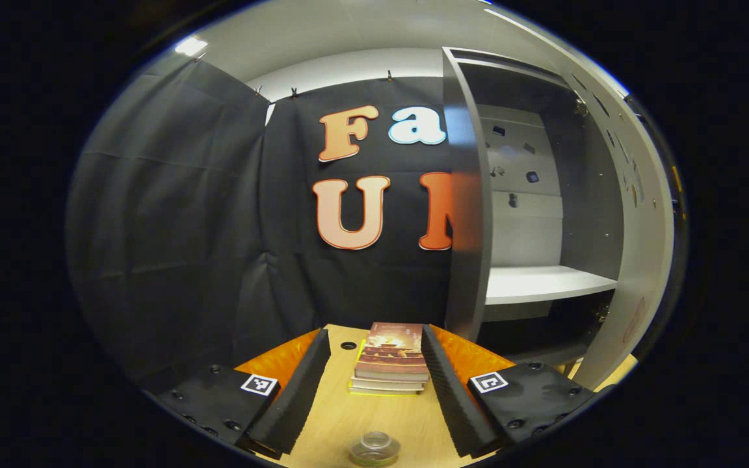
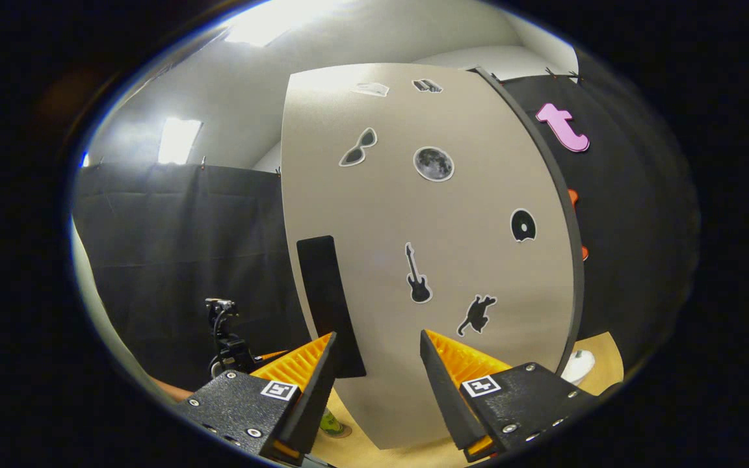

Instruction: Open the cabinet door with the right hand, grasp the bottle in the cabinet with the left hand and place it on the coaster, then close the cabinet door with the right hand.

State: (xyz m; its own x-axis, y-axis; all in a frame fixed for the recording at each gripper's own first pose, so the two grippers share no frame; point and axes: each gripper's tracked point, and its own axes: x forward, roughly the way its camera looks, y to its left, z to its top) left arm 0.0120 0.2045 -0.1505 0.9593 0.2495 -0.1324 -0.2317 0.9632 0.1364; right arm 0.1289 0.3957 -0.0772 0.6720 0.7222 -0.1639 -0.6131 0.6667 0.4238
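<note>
A clear bottle (image 1: 374, 448) stands on the wooden table (image 1: 335, 416), seen from above, low between the fingers of my left gripper (image 1: 374, 333), which is open and not touching it. The grey cabinet (image 1: 467, 214) is open on the right, its white shelf (image 1: 543, 283) bare and its door (image 1: 634, 260) swung out. In the right gripper view the door's outer face (image 2: 426, 214), dotted with stickers, is close ahead. My right gripper (image 2: 376, 337) is open, its left finger at the black handle strip (image 2: 328, 299). I cannot make out a coaster.
A stack of books (image 1: 391, 361) lies on the table ahead of the left gripper, by the cabinet's left wall. The other gripper (image 2: 226, 348) appears left of the door. A small green-tinted thing (image 2: 332, 426) and a white object (image 2: 576, 365) sit low on the table.
</note>
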